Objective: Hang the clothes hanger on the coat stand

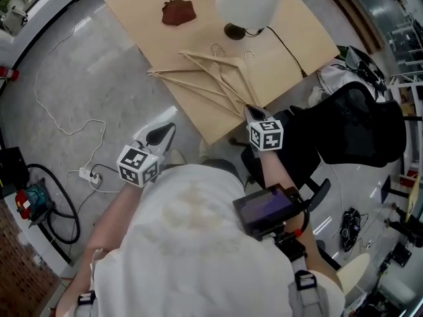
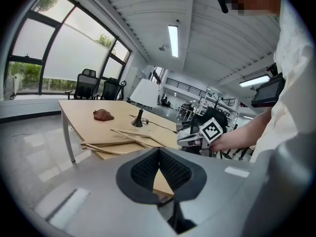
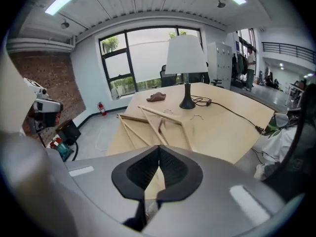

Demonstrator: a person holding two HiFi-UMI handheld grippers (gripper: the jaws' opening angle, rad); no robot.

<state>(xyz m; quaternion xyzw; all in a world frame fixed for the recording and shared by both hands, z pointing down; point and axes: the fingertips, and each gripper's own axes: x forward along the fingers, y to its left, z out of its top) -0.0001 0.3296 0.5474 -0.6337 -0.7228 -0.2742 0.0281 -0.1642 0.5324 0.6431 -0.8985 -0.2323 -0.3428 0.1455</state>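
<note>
Several wooden clothes hangers (image 1: pixel 215 78) lie stacked near the front corner of the light wooden table (image 1: pixel 297 18), their wire hooks pointing toward the lamp. My right gripper (image 1: pixel 252 114) hovers at the table's front edge, just short of the hangers, jaws shut with nothing between them. My left gripper (image 1: pixel 164 134) hangs over the floor to the left of the table corner, also shut and empty. The left gripper view shows the hangers (image 2: pixel 123 137) beyond my shut left gripper (image 2: pixel 159 150). The right gripper view has the hangers (image 3: pixel 158 120) straight ahead of my shut right gripper (image 3: pixel 159 147).
A white-shaded lamp (image 1: pixel 248 5) with a black cord and a reddish-brown cloth (image 1: pixel 178 12) sit farther back on the table. A black office chair (image 1: pixel 360 127) stands at the right. A power strip (image 1: pixel 90 174) with white cable and a red tool (image 1: pixel 23 200) lie on the floor at left.
</note>
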